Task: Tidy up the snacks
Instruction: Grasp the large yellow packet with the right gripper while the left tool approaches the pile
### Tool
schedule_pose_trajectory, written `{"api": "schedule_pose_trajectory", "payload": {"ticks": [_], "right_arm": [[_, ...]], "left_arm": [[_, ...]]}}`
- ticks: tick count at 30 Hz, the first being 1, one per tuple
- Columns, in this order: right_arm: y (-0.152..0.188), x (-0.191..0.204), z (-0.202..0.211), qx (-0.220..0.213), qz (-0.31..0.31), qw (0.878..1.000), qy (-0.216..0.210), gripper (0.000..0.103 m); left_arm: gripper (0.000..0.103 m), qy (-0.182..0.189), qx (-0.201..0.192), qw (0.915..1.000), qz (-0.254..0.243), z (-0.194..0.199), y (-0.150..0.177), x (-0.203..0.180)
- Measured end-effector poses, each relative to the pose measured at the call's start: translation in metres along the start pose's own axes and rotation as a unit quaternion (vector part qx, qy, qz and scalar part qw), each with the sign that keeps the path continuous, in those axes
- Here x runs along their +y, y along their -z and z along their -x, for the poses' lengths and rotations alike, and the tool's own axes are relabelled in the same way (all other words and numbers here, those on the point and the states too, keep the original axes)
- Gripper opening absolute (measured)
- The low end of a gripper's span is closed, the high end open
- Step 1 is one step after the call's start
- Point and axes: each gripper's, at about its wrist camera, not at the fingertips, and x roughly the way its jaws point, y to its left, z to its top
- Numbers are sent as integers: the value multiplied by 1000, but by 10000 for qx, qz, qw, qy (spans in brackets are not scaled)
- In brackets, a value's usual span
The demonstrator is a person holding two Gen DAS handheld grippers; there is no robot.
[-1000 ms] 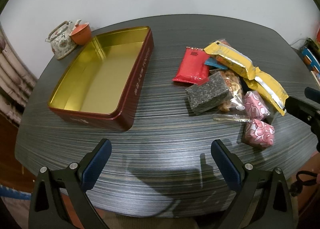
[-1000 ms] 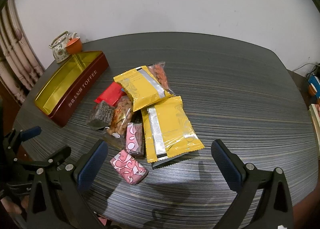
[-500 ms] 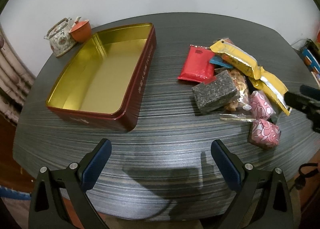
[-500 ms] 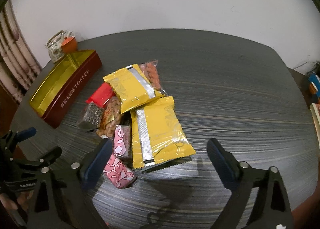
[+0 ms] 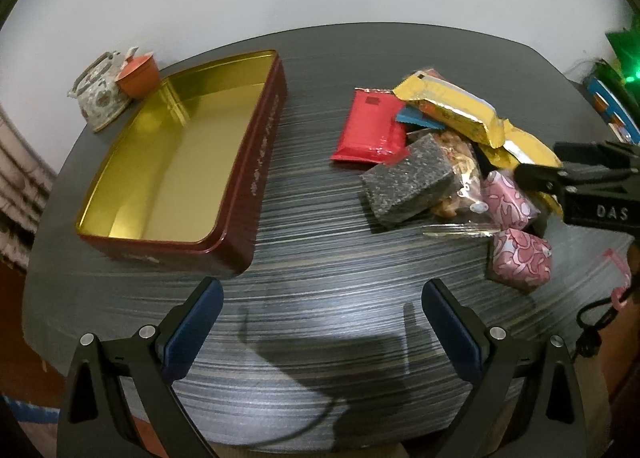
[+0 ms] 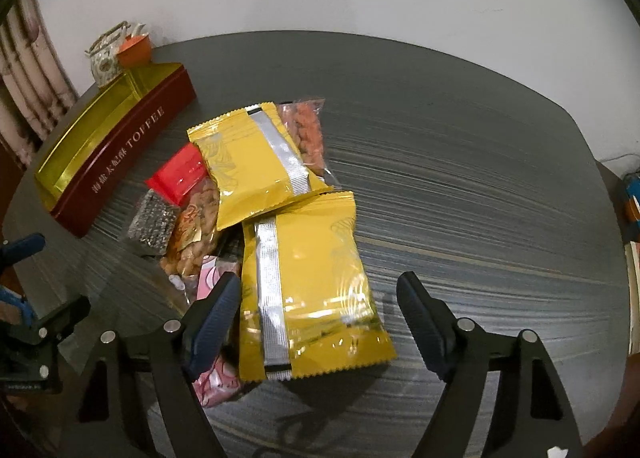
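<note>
Right gripper [image 6: 318, 312] is spread wide, its fingers on either side of the near yellow pack [image 6: 310, 290], which lies flat on the table [image 6: 480, 177]; the left finger [image 6: 212, 322] sits against the pack's left edge, over a pink candy [image 6: 218, 374], while the right finger [image 6: 420, 326] stands apart from the pack's right edge, above bare tabletop. Whether the pads touch the wrapper cannot be told. Left gripper [image 5: 320, 322] is spread wide as well and holds nothing, hovering over the near table edge with open striped surface between its fingers.

Room to move: right of the snack pile the table is bare out to its rounded rim. Between the pile and the tin [image 5: 256, 161] runs a clear strip of tabletop. The tin stands open on the left side of the table, its gold inside bare, with a teapot [image 5: 100, 97] and an orange cup [image 5: 138, 73] just beyond its far corner, near the table's edge.

The pile lies close together: a second yellow pack [image 6: 256, 161] overlaps the far end of the near one, a clear nut bag [image 6: 308, 133] beside it, a red pack [image 5: 370, 125], a grey block [image 5: 408, 181], a peanut bag [image 6: 198, 225], and a second pink candy [image 5: 506, 199] next to the right gripper's tip in the left view.
</note>
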Motion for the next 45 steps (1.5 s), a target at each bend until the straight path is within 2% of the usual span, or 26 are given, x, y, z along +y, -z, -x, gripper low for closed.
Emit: {"api": "schedule_pose_trajectory", "payload": {"ticks": [3,9,12,17,35,40,45], "right_arm": [[-4,0,-4,-41,59,10000,26,77],[-2,-7,-6,12,-94,9998,-188,75],[-2,-11,-6,49,-110,9994,-328,65],[-2,-11,-4,112,33,9995,-283,63],[3,-5,-7,218,449,9987,-121,68],[3,-10,-4,163,249,9994,-158,56],[4,-12,-2,134,172,9997,-77,55]], "left_arm": [[100,44,32,10000,-55,-3,-2,-1],[100,104,39,9997,-200,-9,-6,-6],[100,100,56,9997,-218,-12,-9,-5],[100,172,96,9997,-174,-16,-10,-2],[100,199,-5,9992,-356,-20,-19,-3],[100,298,-16,9986,-436,-23,-24,-2],[100,525,-53,9973,-514,-26,-29,-1]]}}
